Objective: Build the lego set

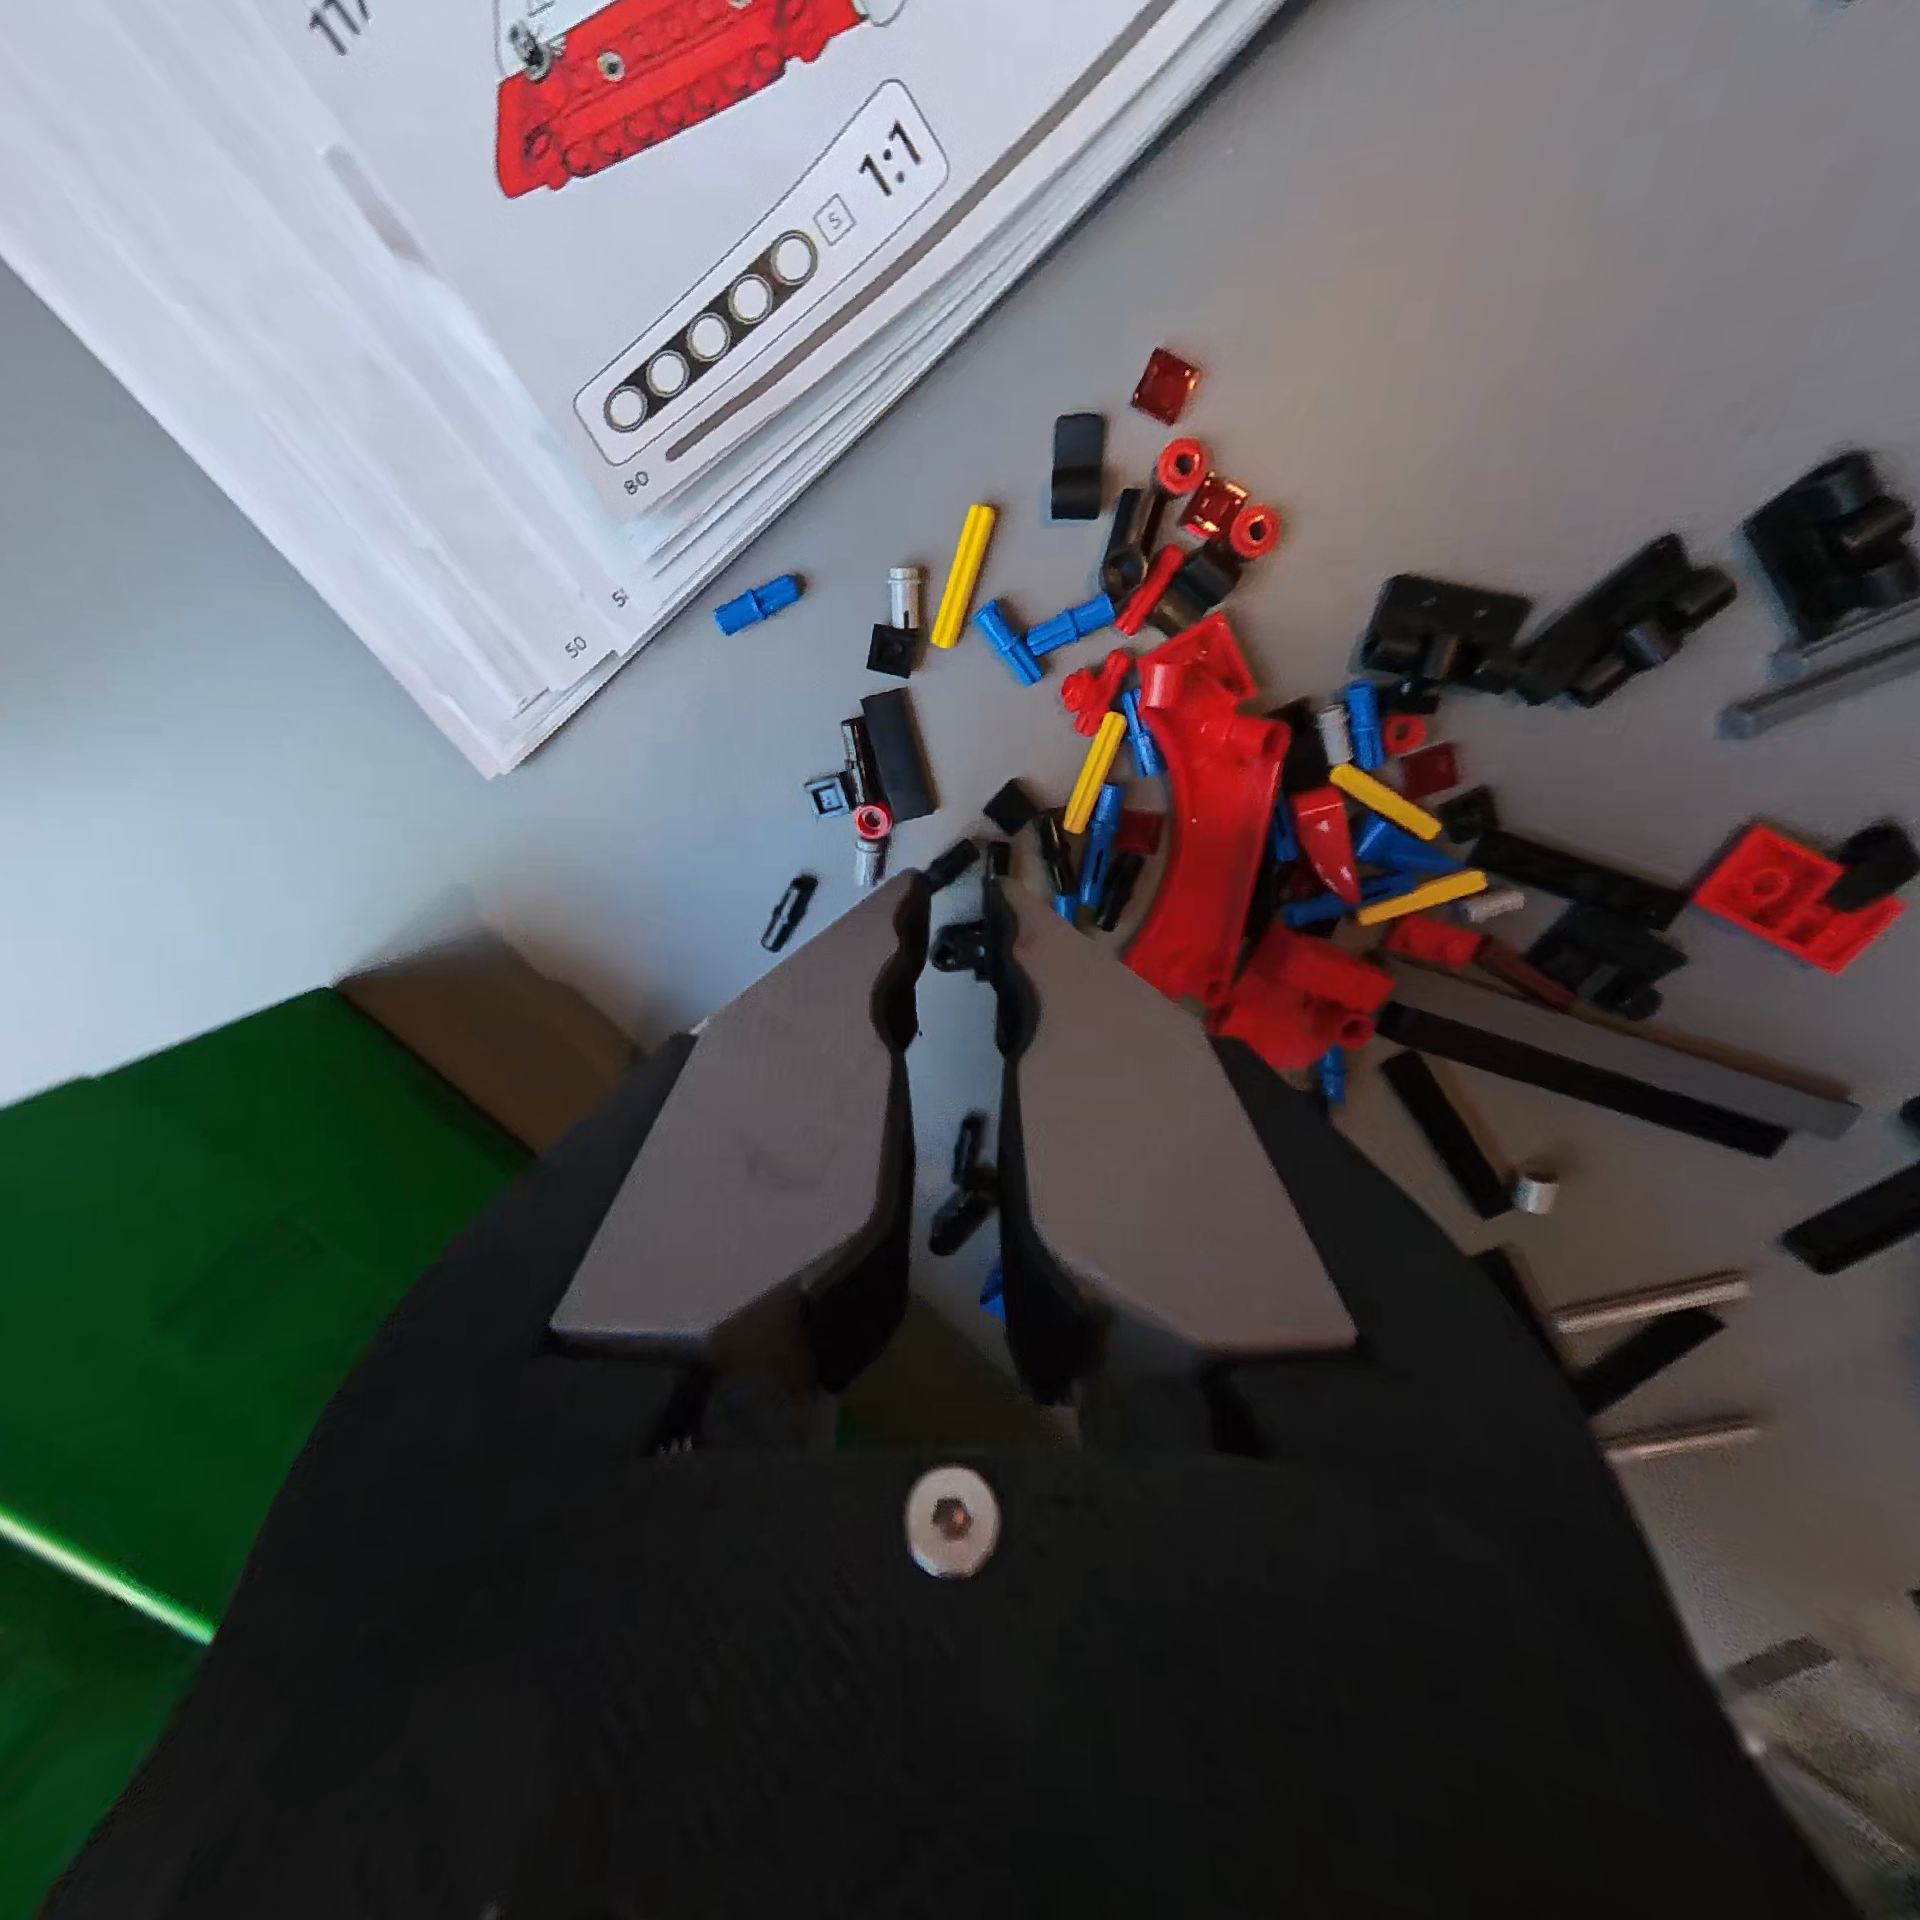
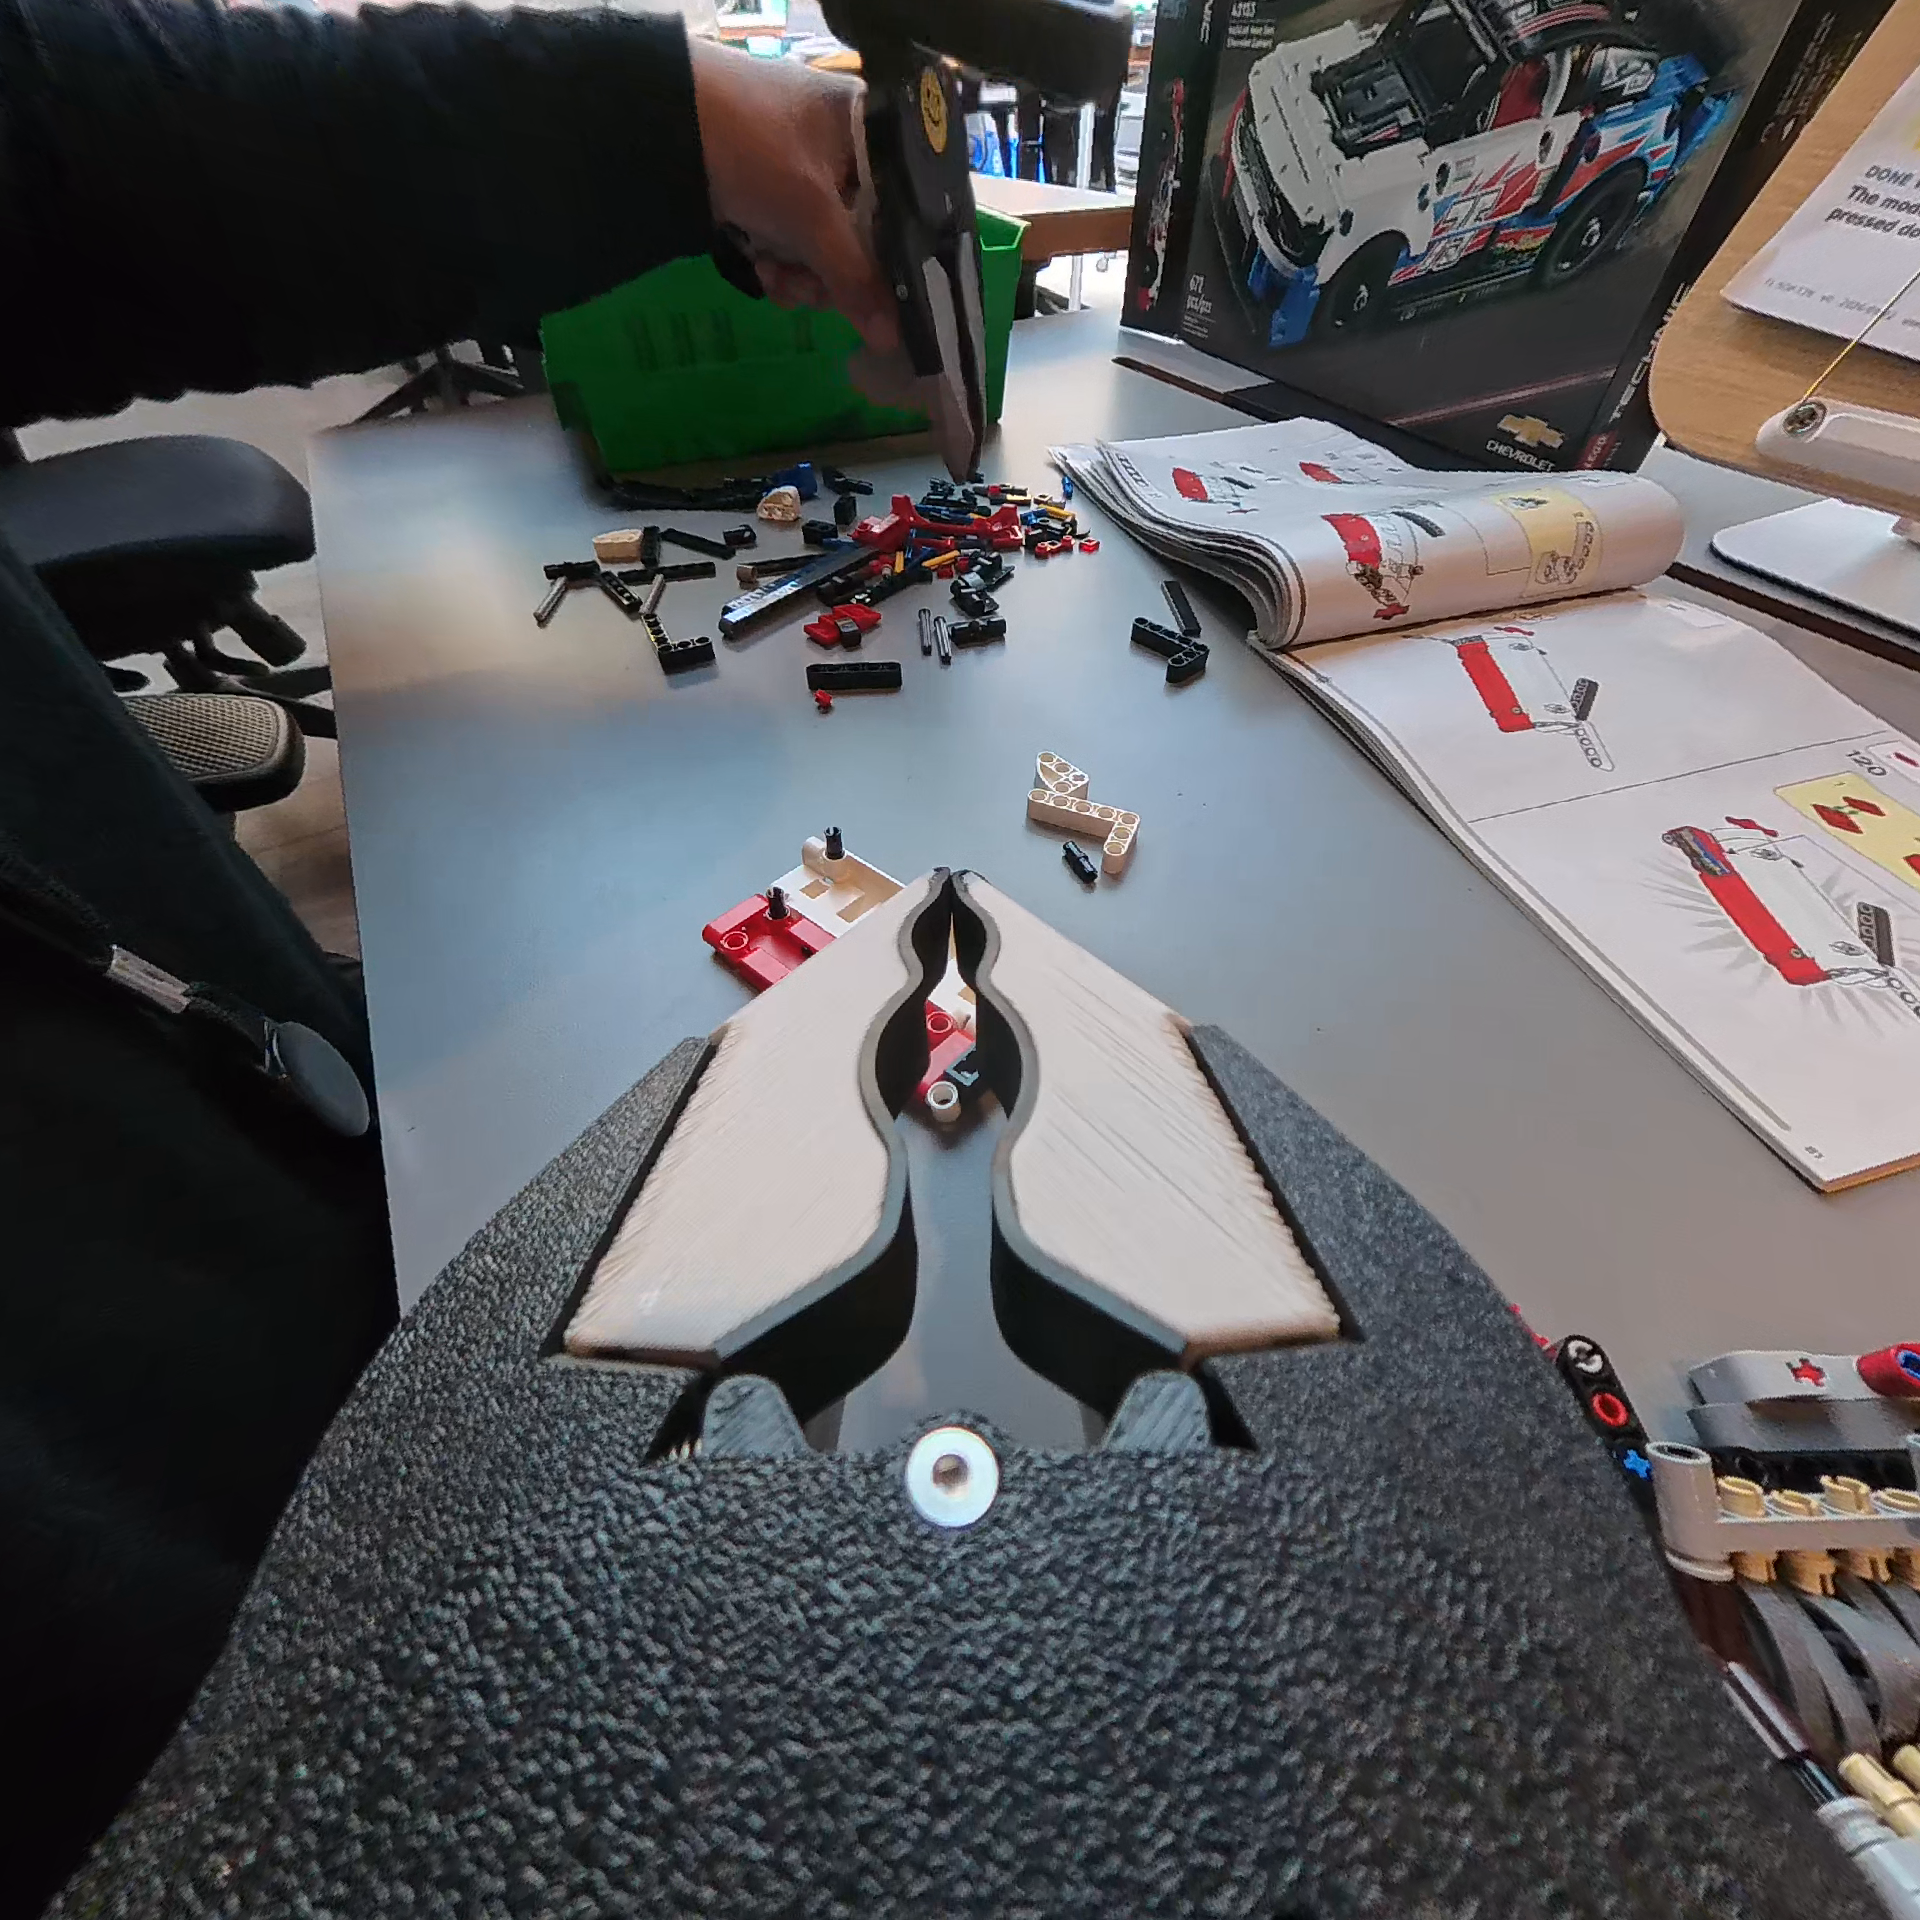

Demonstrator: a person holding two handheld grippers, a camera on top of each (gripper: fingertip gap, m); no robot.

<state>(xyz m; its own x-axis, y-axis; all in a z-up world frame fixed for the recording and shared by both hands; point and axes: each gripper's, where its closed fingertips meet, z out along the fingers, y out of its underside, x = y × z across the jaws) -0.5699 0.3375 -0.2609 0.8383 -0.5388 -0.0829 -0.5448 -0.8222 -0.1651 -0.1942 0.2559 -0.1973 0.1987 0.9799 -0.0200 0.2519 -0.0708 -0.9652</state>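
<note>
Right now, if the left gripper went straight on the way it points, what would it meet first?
Probably the small black connector lying between the left gripper's tips, at the near edge of the loose parts pile; depth is unclear, but the jaws look slightly apart.

Grey table w/ a heap of loose bricks, mostly black, red, blue & yellow, near its far end. Open booklet lies at right, green bin & set box at the back. Nearer: small red/white build & tan beam.

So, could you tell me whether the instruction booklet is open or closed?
Open: the instruction booklet lies flat, earlier pages folded back.
</note>
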